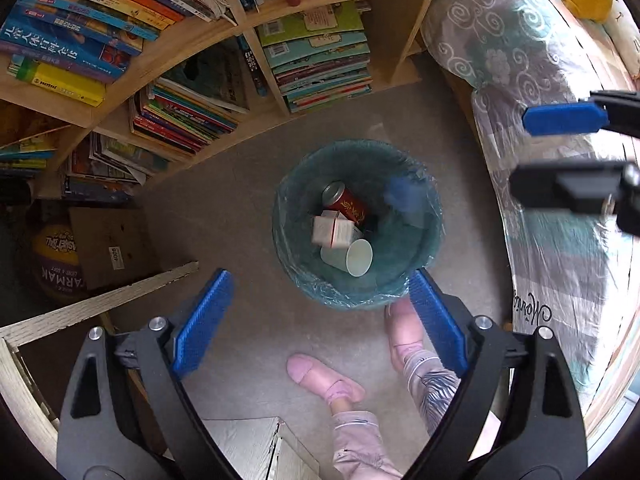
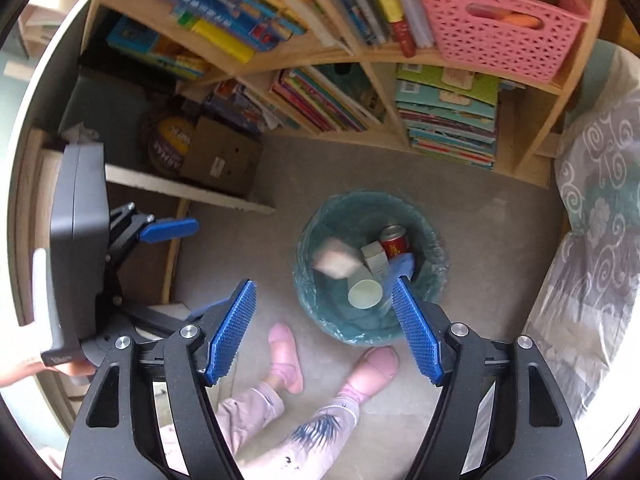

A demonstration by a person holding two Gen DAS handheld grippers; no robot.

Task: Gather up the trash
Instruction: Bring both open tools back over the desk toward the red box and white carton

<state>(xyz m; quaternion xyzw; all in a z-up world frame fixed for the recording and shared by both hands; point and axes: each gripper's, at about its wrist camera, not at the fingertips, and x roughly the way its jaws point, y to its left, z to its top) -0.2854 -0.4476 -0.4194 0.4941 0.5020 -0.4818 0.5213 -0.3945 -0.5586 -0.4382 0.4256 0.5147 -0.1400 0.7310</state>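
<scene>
Bin (image 1: 400,280): a round bin lined with a teal bag, standing on the grey floor (image 1: 248,208) in the middle of both views, near the bookshelf and left of the bed.
Trash in bin: a red can (image 1: 346,202) lies at the far side; a small white carton (image 1: 334,232) sits just nearer than it; a pale paper cup (image 1: 352,258) lies on its side nearest, mouth showing.
Blurred items: in the right wrist view a whitish blurred piece (image 2: 336,262) shows at the bin's left side and a blue blurred shape (image 2: 400,266) at its right; what they are cannot be told.
Left gripper (image 1: 320,320): spread wide, holding nothing, above the bin's near rim.
Right gripper (image 2: 324,326): spread wide, holding nothing, also over the near rim; in the left wrist view it shows at the right edge.
Feet: two pink slippers (image 2: 286,358) stand on the floor just near the bin.
Bookshelf (image 1: 280,92): wooden, packed with stacked books, far of the bin; a pink basket (image 2: 496,28) sits on an upper shelf.
Bed (image 1: 552,240): at the right, covered with a grey and teal swirl-pattern quilt.
Left corner: a cardboard box (image 1: 112,248) and a ball (image 1: 56,256) lie beside the shelf.
</scene>
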